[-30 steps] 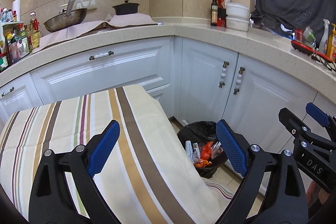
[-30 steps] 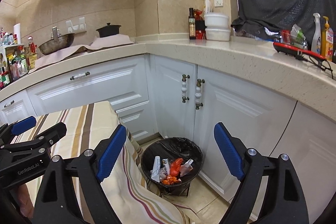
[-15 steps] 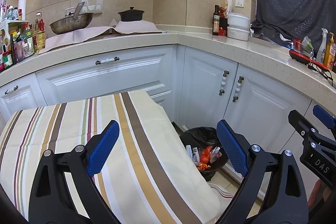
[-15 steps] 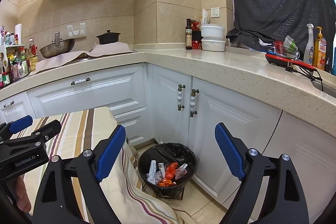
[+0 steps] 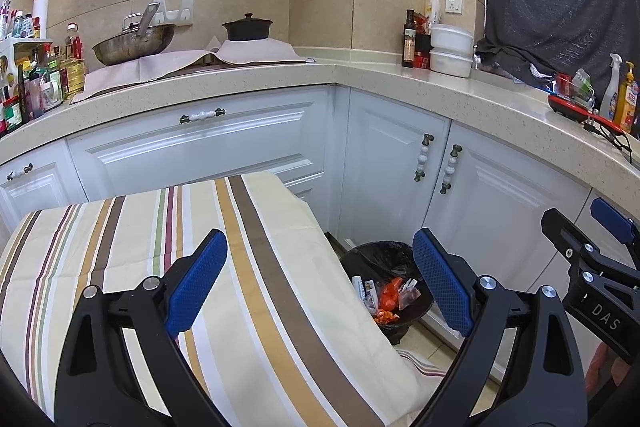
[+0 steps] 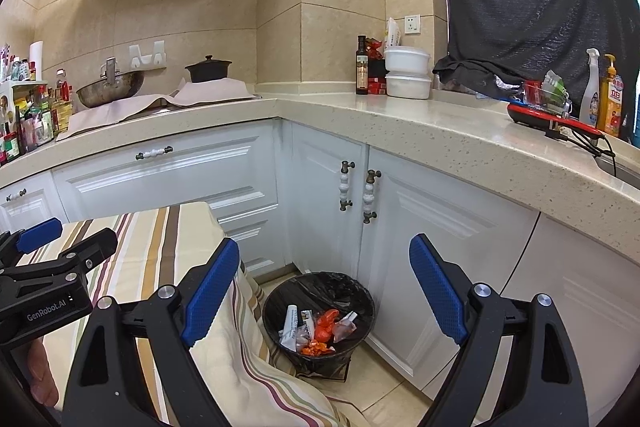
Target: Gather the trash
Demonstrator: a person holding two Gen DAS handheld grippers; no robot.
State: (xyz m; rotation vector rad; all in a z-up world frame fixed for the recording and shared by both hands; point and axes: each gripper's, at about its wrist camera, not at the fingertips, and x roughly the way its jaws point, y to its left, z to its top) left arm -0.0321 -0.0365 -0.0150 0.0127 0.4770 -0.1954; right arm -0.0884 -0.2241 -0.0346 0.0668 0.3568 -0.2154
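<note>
A black bin (image 6: 360, 297) lined with a black bag stands on the floor by the corner cabinets. It holds red, orange and white wrappers (image 6: 318, 327). It also shows in the left wrist view (image 5: 386, 255), partly hidden by the table. My left gripper (image 5: 320, 285) is open and empty above the striped tablecloth (image 5: 120, 247). My right gripper (image 6: 324, 291) is open and empty, high above the bin. Each gripper shows at the edge of the other's view.
White cabinets run under an L-shaped stone counter (image 6: 440, 139). On it are a wok (image 6: 110, 93), a black pot (image 6: 208, 69), a bottle (image 6: 362, 67), white tubs (image 6: 408, 73), and a red appliance (image 6: 552, 119) with a cord. Tiled floor lies around the bin.
Both grippers have risen and tilted up. The bin sits lower and smaller in both views. Both stay open and empty.
</note>
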